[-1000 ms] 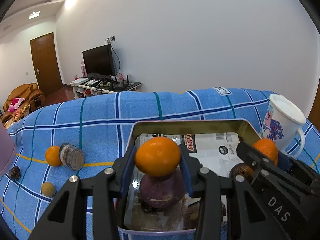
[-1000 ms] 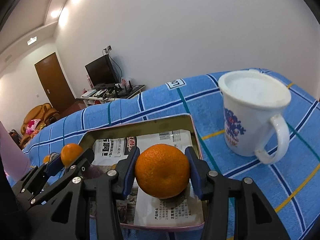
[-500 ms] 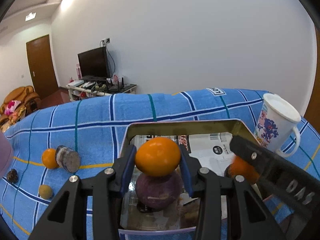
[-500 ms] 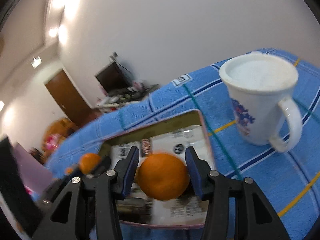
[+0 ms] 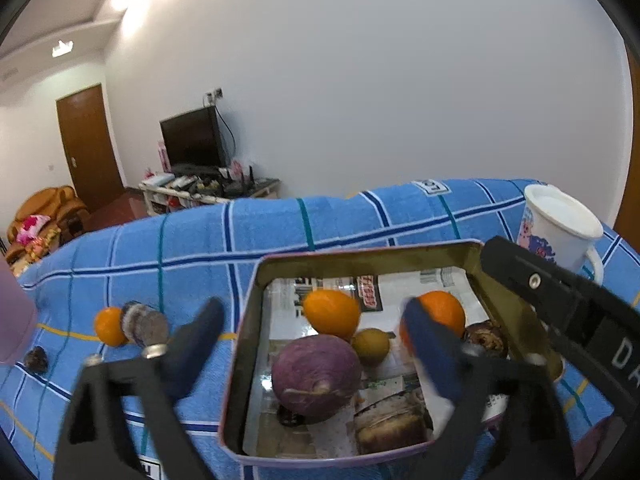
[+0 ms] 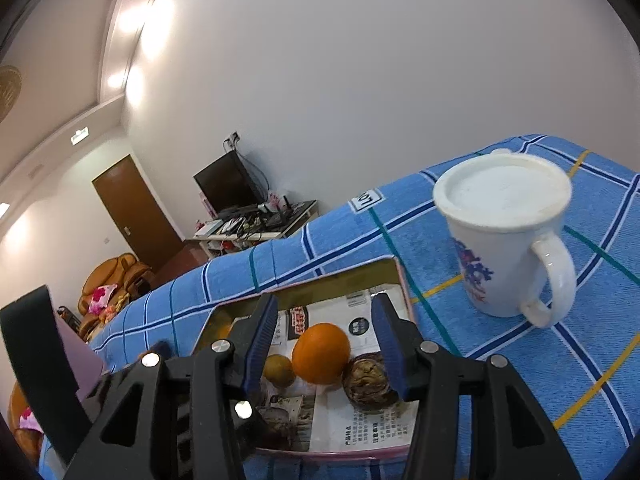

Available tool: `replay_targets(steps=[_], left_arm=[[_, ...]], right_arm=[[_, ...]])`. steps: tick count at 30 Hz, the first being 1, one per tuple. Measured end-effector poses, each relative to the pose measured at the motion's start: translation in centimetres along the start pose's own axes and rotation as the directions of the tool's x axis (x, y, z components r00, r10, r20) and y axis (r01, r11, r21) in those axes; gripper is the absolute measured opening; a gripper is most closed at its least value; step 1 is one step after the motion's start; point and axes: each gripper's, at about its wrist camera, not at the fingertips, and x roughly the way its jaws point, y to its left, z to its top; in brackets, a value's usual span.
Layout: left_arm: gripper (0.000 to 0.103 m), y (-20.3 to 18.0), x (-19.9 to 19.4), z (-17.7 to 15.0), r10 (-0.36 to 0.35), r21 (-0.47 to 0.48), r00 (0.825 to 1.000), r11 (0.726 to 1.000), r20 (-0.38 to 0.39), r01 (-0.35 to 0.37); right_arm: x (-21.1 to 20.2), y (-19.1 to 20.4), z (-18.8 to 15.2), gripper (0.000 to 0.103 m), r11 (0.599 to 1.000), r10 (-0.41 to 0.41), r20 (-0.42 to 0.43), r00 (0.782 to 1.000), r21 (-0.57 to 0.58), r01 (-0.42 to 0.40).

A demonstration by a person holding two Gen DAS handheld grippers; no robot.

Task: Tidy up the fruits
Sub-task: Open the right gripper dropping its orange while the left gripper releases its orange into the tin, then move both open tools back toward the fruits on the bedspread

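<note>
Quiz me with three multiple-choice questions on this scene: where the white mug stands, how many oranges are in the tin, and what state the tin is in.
1. The white mug stands:
A. on the blue cloth beside the tin
B. on the TV stand
C. on the floor

2. Oranges inside the tin:
A. none
B. two
C. five

3. The tin is:
A. closed with a lid
B. upside down
C. open and lined with newspaper

Answers:
1. A: the mug sits on the checked cloth just past the tin's right wall.
2. B: two bright orange fruits lie on the paper.
3. C: the printed sheets and the fruit inside are in plain view.
</note>
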Motion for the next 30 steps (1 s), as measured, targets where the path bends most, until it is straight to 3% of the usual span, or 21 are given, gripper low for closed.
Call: replay_targets(steps=[3, 14, 17, 25, 30], left_arm=[[0.103, -0.2, -0.4, -0.1, 0.018, 0.01, 1.0, 1.0, 0.022, -0.018], [0.103, 0.9, -0.1, -0.2, 0.044, -0.039, 0.999, 0.998, -0.011, -0.045], [0.103, 1.1, -0.3, -0.3, 0.055, -0.055, 0.999, 0.997, -0.001, -0.055], [0.103, 2.5, -1.7, -0.8, 0.159, -0.085, 0.986, 0.984, 0.056, -0.154], [0.103, 3.3, -2.9, -1.4, 0.209, -0.065, 0.975, 0.977, 0.079, -0.204]], right_arm=[[-0.4, -0.2, 0.1, 0.069, 1.0, -0.028, 0.025, 0.999, 0.004, 0.028], [-1.2, 0.1, 0.0, 0.069, 0.996, -0.082, 0.081, 0.993, -0.024, 0.085], [-1.7, 0.3, -0.2, 0.078, 0.992, -0.114, 0.128, 0.985, -0.041, 0.12], [-2.9, 0.8, -0.6, 0.078, 0.984, -0.129, 0.262, 0.957, -0.087, 0.156], [-3.2, 2.5, -1.2, 0.078, 0.974, -0.095, 0.289, 0.953, -0.171, 0.149]])
